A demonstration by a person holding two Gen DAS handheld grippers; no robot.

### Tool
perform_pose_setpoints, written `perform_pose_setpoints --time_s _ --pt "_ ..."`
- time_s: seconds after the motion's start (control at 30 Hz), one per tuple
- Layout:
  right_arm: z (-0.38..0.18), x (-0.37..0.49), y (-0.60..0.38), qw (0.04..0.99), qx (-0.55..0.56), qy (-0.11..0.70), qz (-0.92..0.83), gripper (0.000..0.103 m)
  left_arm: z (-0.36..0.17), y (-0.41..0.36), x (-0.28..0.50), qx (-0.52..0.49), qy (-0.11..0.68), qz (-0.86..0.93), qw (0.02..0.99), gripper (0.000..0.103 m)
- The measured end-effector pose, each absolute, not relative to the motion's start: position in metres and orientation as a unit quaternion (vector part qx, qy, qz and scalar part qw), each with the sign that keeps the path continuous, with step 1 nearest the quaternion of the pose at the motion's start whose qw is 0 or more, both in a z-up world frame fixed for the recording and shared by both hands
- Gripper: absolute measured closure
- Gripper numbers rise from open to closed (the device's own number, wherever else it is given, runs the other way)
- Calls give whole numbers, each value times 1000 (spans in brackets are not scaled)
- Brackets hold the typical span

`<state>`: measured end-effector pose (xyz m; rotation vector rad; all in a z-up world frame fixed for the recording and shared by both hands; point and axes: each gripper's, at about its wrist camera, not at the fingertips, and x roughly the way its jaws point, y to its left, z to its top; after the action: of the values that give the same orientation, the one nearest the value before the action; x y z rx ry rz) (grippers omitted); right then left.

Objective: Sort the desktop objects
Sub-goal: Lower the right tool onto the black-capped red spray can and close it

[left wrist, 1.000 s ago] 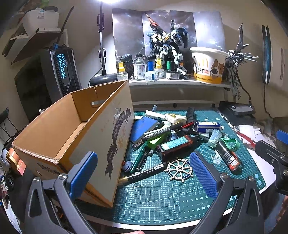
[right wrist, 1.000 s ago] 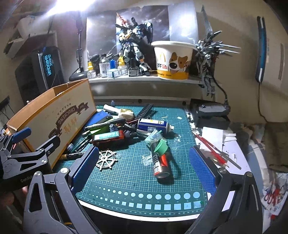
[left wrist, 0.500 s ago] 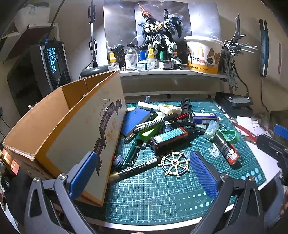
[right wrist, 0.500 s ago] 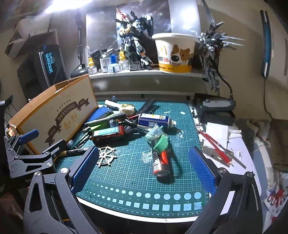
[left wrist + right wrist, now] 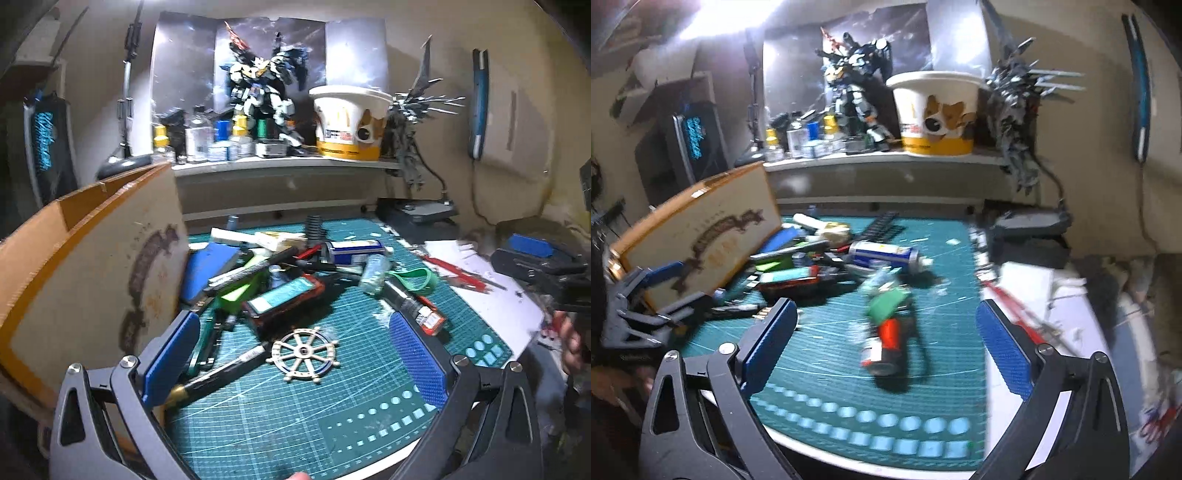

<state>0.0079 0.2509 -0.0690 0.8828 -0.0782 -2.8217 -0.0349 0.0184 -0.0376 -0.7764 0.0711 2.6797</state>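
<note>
A heap of pens, tubes and small boxes [image 5: 273, 273] lies on a green cutting mat [image 5: 295, 413]. In front of it rests a wooden ship's wheel [image 5: 304, 353], between the blue pads of my open left gripper [image 5: 295, 354]. A cardboard box [image 5: 92, 273] stands at the left, close to the left pad. In the right wrist view my right gripper [image 5: 886, 347] is open around a red-and-black cylinder with a green band [image 5: 886, 332] lying on the mat [image 5: 849, 402]. The box [image 5: 701, 240] and my left gripper [image 5: 653, 302] show at the left there.
A shelf [image 5: 288, 162] at the back carries bottles, a robot model [image 5: 258, 92] and a paper bucket [image 5: 351, 125]. Red cutters [image 5: 458, 273] lie on white paper right of the mat. My right gripper [image 5: 546, 266] sits at the far right.
Both grippers have moved forward and lower toward the mat. The ship's wheel now lies between the left pads, and the red-and-black cylinder between the right pads. The box looms nearer on the left.
</note>
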Motion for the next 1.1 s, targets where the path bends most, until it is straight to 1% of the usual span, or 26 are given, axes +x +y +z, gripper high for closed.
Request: perform_pose_setpoints --time_s 0.07,0.1,0.13,0.17,0.2,0.23,0.27,0.3,0.37,0.43,0.7,0.83,0.97,1.0,1.1 --pt "-75 7 257 92 305 -28 -948 7 -41 20 -37 -275 23 943 189 0" --pt "-78 6 260 92 308 -28 -946 13 -42 21 -37 -274 24 942 193 0" --pt "-81 6 263 91 312 -29 -945 22 -43 22 -38 -274 25 941 197 0" --pt "-84 5 266 91 316 -30 -944 26 -44 23 -36 -269 27 942 198 1" --pt "-86 4 269 91 319 -31 -943 33 -45 24 -34 -262 30 944 198 3" --pt "-89 4 272 91 323 -31 -942 42 -46 24 -32 -255 35 946 196 7" --pt "-92 3 275 91 327 -32 -940 45 -49 24 -30 -249 42 947 197 13" --pt "-96 2 275 93 333 -32 -938 48 -52 23 -29 -246 48 946 207 16" --pt "-102 -2 274 97 344 -31 -933 48 -58 21 -31 -250 55 941 221 24" --pt "-109 -5 273 101 355 -30 -929 52 -63 18 -37 -269 54 936 220 30" --pt "-128 -36 259 118 416 -19 -901 53 -72 4 -51 -324 20 921 213 30" --pt "-130 -64 252 122 458 -18 -880 53 -70 5 -53 -341 46 921 185 30" --pt "-133 -92 252 144 526 -16 -838 54 -68 3 -49 -343 54 919 187 30" --pt "-133 -100 250 149 542 -15 -827 54 -67 2 -47 -342 55 919 188 30" --pt "-138 -128 246 164 586 -6 -794 63 -69 2 -44 -344 59 919 185 30"
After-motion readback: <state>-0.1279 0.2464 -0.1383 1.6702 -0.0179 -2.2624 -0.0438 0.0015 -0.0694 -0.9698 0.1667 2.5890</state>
